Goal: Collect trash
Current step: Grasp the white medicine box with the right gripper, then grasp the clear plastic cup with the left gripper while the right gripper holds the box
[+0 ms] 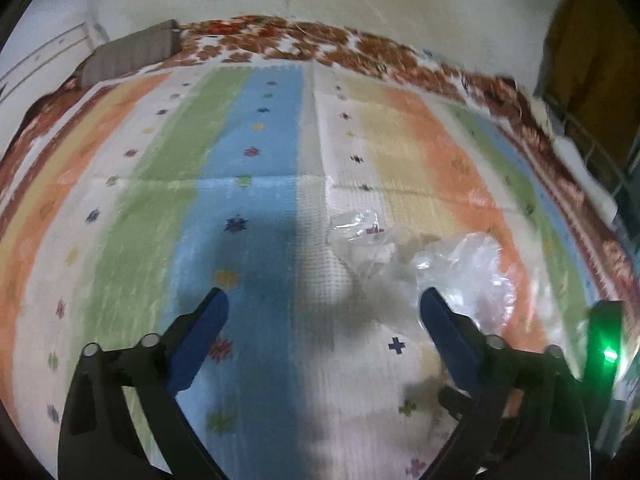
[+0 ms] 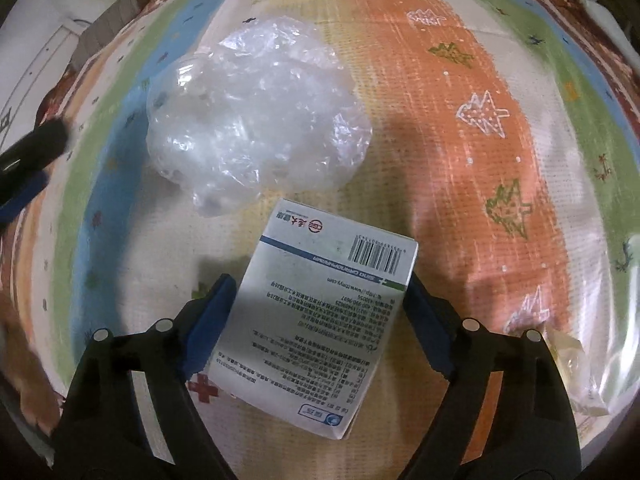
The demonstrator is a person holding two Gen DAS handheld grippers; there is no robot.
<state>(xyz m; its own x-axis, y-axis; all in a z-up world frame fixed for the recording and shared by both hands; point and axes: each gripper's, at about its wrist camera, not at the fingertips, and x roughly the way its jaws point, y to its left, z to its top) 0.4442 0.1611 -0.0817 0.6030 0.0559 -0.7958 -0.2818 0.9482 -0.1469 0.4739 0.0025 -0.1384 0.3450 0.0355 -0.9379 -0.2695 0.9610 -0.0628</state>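
Observation:
A white medicine box [image 2: 316, 320] with a barcode lies on the striped mat [image 2: 460, 140], between the blue pads of my right gripper [image 2: 320, 280]. The left pad lies along the box's left edge and the right pad touches its far right corner. A crumpled clear plastic bag [image 2: 256, 112] rests just beyond the box. In the left wrist view my left gripper [image 1: 324, 296] hovers open over the mat [image 1: 248, 152] with nothing between its fingers. The crumpled bag [image 1: 468, 268] sits just past its right finger, with a smaller clear wrapper [image 1: 356, 224] beside it.
A grey cushion [image 1: 128, 54] lies at the mat's far left, on a brown floral cloth [image 1: 320, 40] along the wall. More clear plastic [image 2: 600, 340] lies at the right edge. A dark unit with a green light [image 1: 606, 352] stands at the right. My left gripper's finger [image 2: 28, 156] shows at the left.

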